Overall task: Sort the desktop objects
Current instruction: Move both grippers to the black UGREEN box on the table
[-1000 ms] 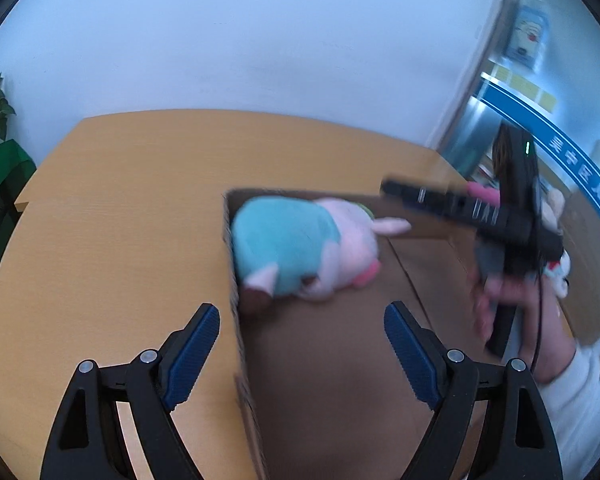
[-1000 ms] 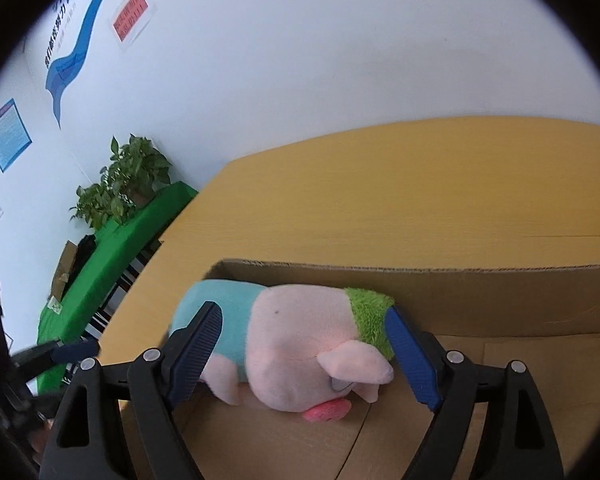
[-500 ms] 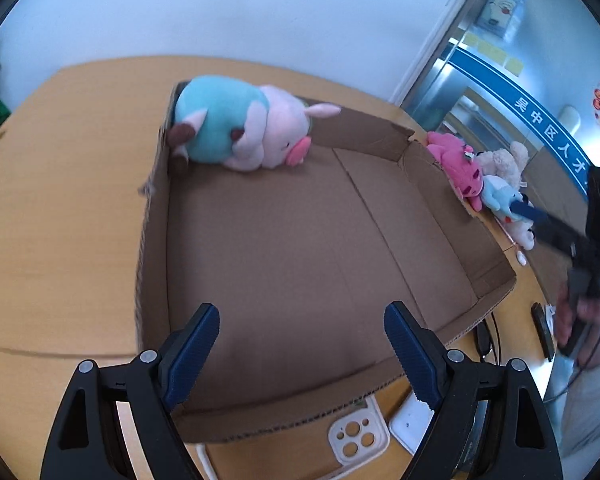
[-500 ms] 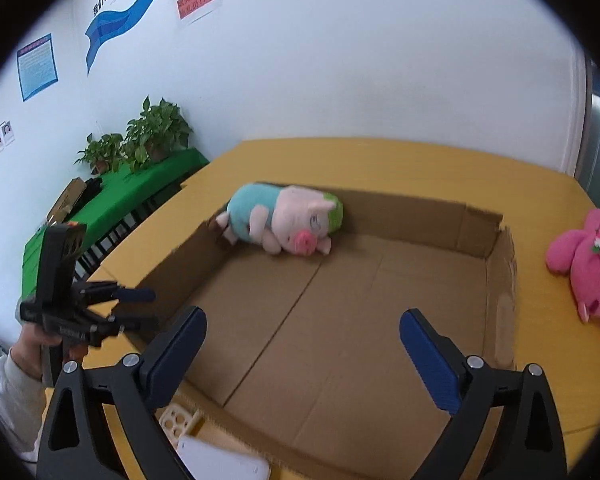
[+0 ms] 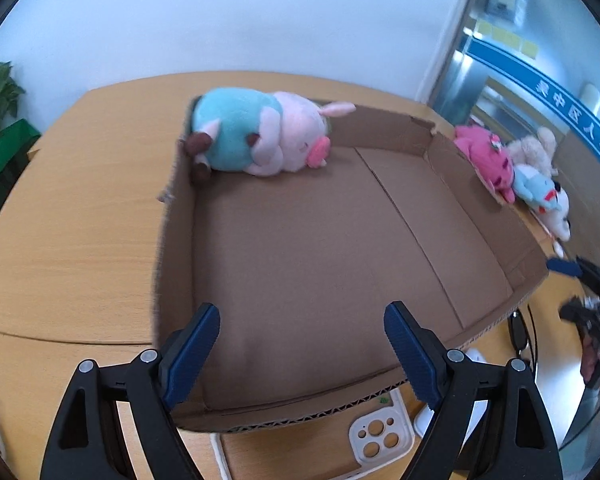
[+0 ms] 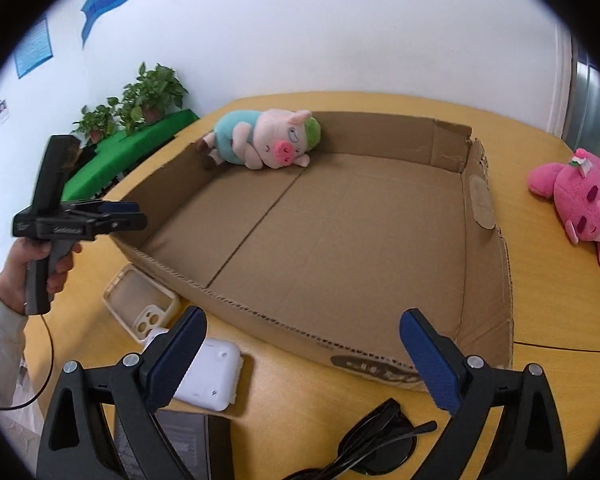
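Note:
A pig plush in a teal shirt (image 5: 260,140) lies in the far left corner of a shallow cardboard box (image 5: 172,240), also in the right wrist view (image 6: 264,142) (image 6: 486,264). My left gripper (image 5: 302,354) is open and empty above the box's near edge. My right gripper (image 6: 300,358) is open and empty above the desk in front of the box. A pink plush (image 6: 580,196) lies on the desk right of the box. A cream phone case (image 6: 140,306), a white device (image 6: 206,376) and black sunglasses (image 6: 376,446) lie near the front edge.
Behind the pink plush (image 5: 486,158) lie a beige plush (image 5: 534,150) and a light blue and white plush (image 5: 542,196). A dark booklet (image 6: 180,440) lies under my right gripper. Potted plants (image 6: 140,98) on a green surface stand beyond the desk's left side.
Both grippers have pulled back from the pig plush, which stays in the box corner. The right gripper has moved furthest, out over the front desk items.

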### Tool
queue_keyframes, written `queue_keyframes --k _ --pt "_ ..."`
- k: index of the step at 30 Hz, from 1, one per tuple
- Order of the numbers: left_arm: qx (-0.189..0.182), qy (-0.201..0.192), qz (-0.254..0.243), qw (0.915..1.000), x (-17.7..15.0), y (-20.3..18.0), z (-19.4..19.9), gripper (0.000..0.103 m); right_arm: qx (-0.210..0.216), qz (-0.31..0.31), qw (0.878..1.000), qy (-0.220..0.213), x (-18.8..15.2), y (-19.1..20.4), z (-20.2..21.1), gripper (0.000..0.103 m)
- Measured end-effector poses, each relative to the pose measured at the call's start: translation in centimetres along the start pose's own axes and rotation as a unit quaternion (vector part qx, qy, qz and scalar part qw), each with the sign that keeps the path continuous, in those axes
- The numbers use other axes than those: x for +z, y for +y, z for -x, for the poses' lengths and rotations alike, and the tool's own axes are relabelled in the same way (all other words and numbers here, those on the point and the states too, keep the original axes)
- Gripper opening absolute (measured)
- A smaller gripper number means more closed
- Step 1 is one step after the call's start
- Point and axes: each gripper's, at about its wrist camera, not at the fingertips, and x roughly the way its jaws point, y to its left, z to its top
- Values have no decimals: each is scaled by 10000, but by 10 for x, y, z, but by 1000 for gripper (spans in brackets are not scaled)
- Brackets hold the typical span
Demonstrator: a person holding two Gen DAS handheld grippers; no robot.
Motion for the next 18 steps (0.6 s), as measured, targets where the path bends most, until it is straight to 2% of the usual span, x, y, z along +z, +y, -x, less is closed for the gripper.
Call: queue_keyframes --k 3,9,13,18 --pt "27 -396 132 9991 -3 0 27 84 280 180 9994 -49 -13 6 21 98" --pt "-227 -859 185 9959 -34 -16 71 84 993 722 9913 465 -69 35 28 98" --pt "-712 -678 79 9951 -67 -34 71 85 1364 720 9856 695 -98 50 24 98" --pt "-1148 -149 282 9929 -109 -47 52 84 1646 737 9797 875 -117 77 10 100"
